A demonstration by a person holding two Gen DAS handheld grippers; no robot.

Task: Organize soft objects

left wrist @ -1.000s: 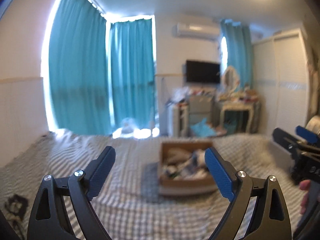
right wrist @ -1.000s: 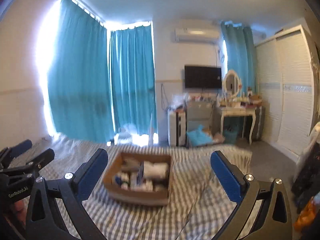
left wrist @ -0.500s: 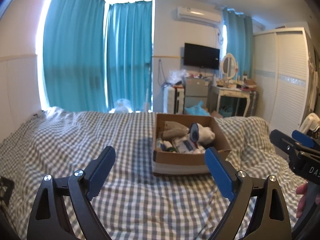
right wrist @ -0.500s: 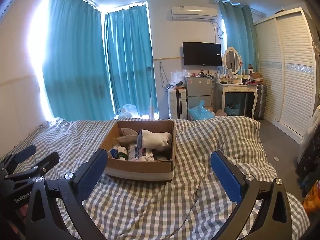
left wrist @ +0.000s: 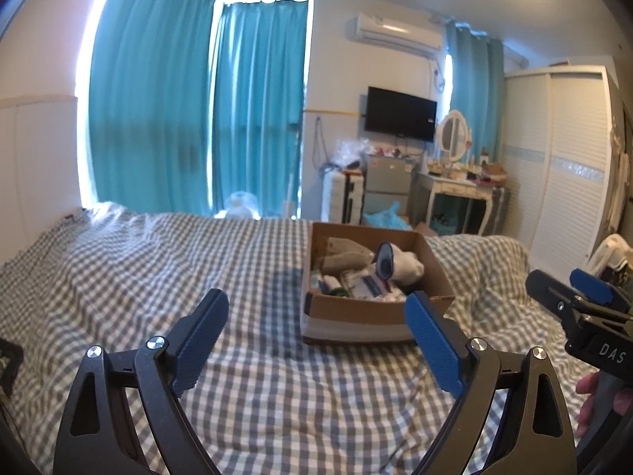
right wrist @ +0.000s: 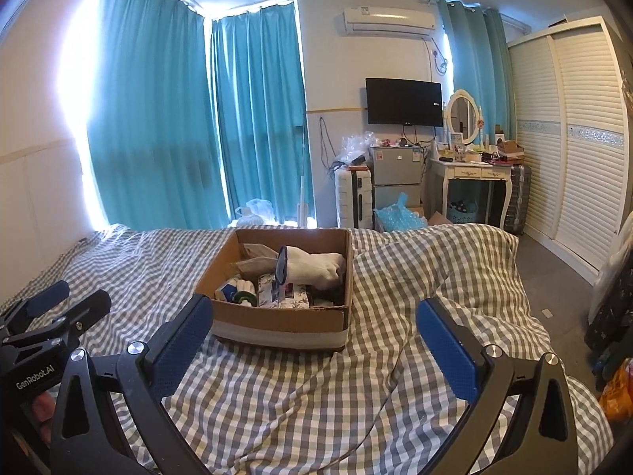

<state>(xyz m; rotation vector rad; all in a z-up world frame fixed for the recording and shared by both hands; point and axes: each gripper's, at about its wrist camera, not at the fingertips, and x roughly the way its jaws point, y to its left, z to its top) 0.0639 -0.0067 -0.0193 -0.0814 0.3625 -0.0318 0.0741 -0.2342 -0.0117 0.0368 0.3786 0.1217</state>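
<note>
Both hand-held grippers, left (left wrist: pixel 316 336) and right (right wrist: pixel 312 340), hang wide open with nothing in them, aimed at the brown cardboard box (right wrist: pixel 285 320) mid-bed on the grey checked bedspread (right wrist: pixel 415 277). White rolled socks (right wrist: pixel 316 267) and the other soft bits sit inside it (probably just lining up a reach).

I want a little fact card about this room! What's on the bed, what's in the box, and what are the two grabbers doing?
Place: bedroom
Bed: checked cover
Box: open cardboard box standing on the bed
In the box: white rolled cloth, beige cloth, small packets; details unclear
Left gripper: open, holding nothing
Right gripper: open, holding nothing
Both: above the bed, short of the box
</note>
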